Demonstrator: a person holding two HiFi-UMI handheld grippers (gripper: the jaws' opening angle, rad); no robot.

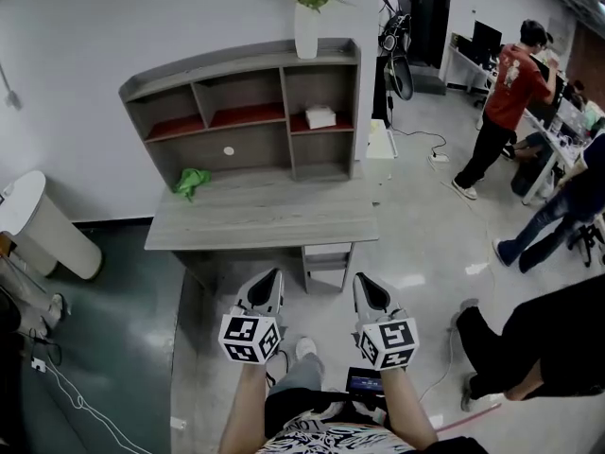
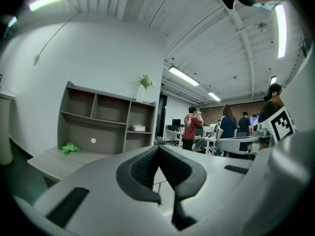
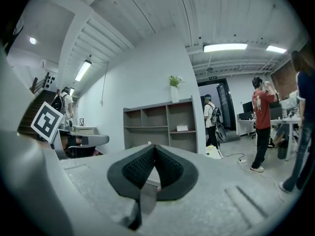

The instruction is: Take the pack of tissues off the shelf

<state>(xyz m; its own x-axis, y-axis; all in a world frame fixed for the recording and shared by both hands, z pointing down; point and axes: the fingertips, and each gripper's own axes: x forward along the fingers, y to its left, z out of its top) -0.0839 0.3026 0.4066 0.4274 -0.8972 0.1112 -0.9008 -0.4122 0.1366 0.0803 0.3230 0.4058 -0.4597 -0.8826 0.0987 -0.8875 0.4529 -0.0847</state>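
The pack of tissues (image 1: 320, 116) sits inside the shelf unit (image 1: 286, 121), in the end compartment of its upper row. That compartment lies directly below the white vase (image 1: 306, 28) with a green plant on the unit's top board. The pack is white and lies flat on a red-lined shelf board, clear of the compartment walls. The other two compartments of that row, farther along the shelf unit, share the same red lining. On the shelf unit's back panel below them I see a small white round spot (image 1: 229, 150). At the foot of the shelf unit, toward its far end from the pack, a crumpled green cloth (image 1: 192, 181) lies on the grey desk top (image 1: 265, 220). Both my grippers hang well short of the shelf unit, out past the desk's front edge and over the floor. The left gripper (image 1: 274, 275) is clenched with nothing in it, its pads meeting at the tips. The right gripper (image 1: 363, 280) is clenched and empty too. Off beyond the shelf unit's vase end, a person in a red top (image 1: 510, 88) stands at other desks.
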